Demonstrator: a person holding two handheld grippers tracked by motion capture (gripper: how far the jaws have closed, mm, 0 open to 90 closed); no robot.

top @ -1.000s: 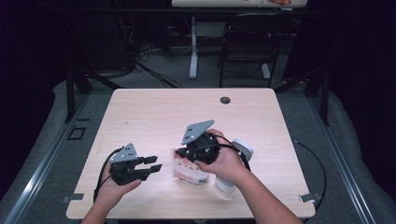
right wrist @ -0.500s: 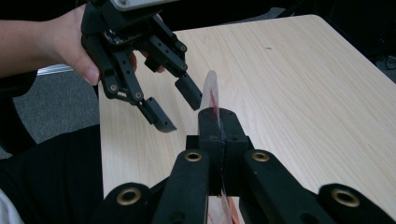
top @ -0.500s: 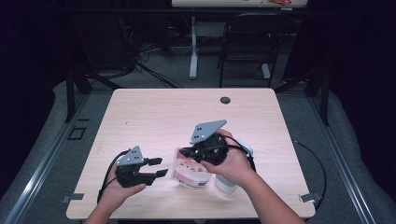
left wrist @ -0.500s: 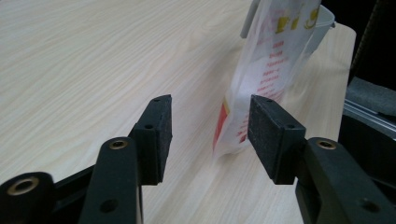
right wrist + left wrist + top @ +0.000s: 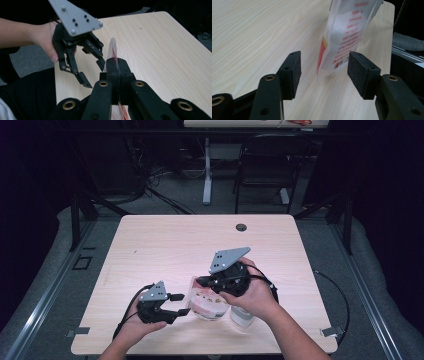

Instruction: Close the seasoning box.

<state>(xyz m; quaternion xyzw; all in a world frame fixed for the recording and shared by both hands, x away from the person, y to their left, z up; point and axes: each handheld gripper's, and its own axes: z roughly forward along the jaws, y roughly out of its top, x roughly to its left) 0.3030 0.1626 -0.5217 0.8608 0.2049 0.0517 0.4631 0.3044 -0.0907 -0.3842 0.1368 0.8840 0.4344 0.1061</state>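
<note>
Dark lab: curtains, floor cables [image 5: 150, 185]

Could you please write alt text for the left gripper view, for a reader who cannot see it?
The left gripper faces a white plastic bag printed with red text, its two black jaws open on either side of the bag's lower edge without touching it. The bag hangs upright over a light wooden table.

R tongs [image 5: 117, 72] pinch bag edge [image 5: 113, 48]; L tongs [image 5: 93, 72] open beside.
</note>
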